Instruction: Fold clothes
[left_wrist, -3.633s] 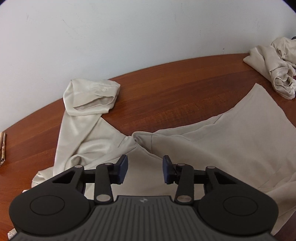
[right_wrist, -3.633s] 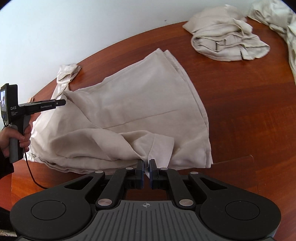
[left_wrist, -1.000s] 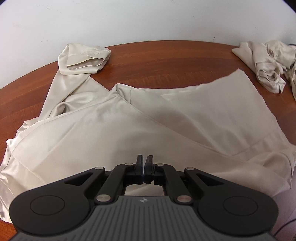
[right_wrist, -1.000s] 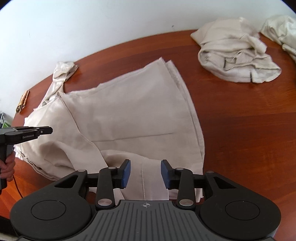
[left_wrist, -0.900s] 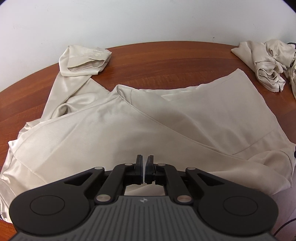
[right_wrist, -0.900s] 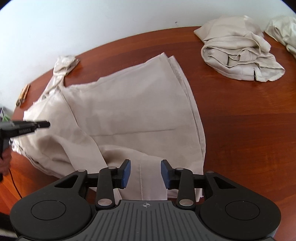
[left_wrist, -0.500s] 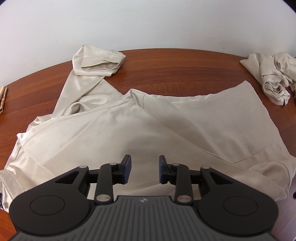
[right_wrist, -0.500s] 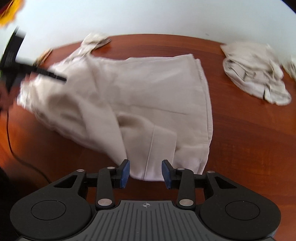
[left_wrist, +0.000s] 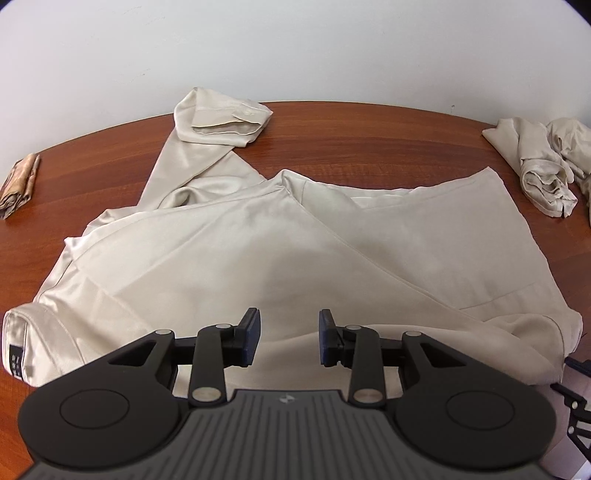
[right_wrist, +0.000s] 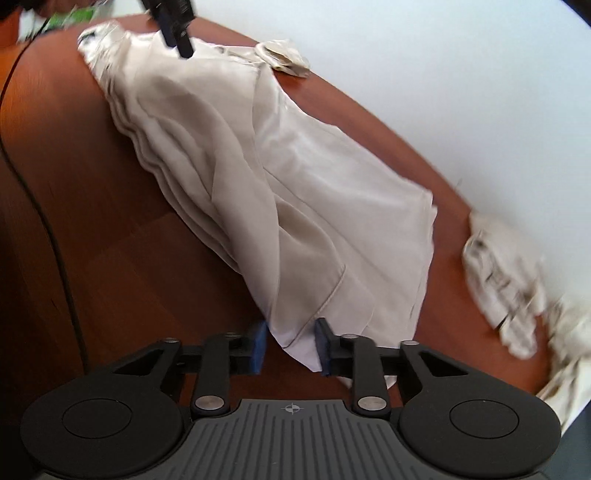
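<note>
A beige shirt (left_wrist: 295, 251) lay spread across the brown wooden worktop (left_wrist: 351, 147), partly folded, with one side panel laid diagonally over the body. Its sleeve (left_wrist: 221, 122) stretched toward the far edge, the cuff doubled back near the white wall (left_wrist: 295, 48). A dark label (left_wrist: 16, 360) showed at the shirt's near left corner.

The left gripper (left_wrist: 289, 338) hovered over the near edge of the shirt with its jaws apart and nothing between them. The right gripper (right_wrist: 290, 347) was also parted, and the shirt's near corner (right_wrist: 299, 347) hung between its blue pads, not pinched. The right wrist view was tilted and motion-blurred.

A crumpled pile of beige clothes (left_wrist: 543, 173) sat at the far right of the worktop, apart from the shirt. A small brownish bundle (left_wrist: 18, 181) lay at the far left edge; what it was could not be told.
</note>
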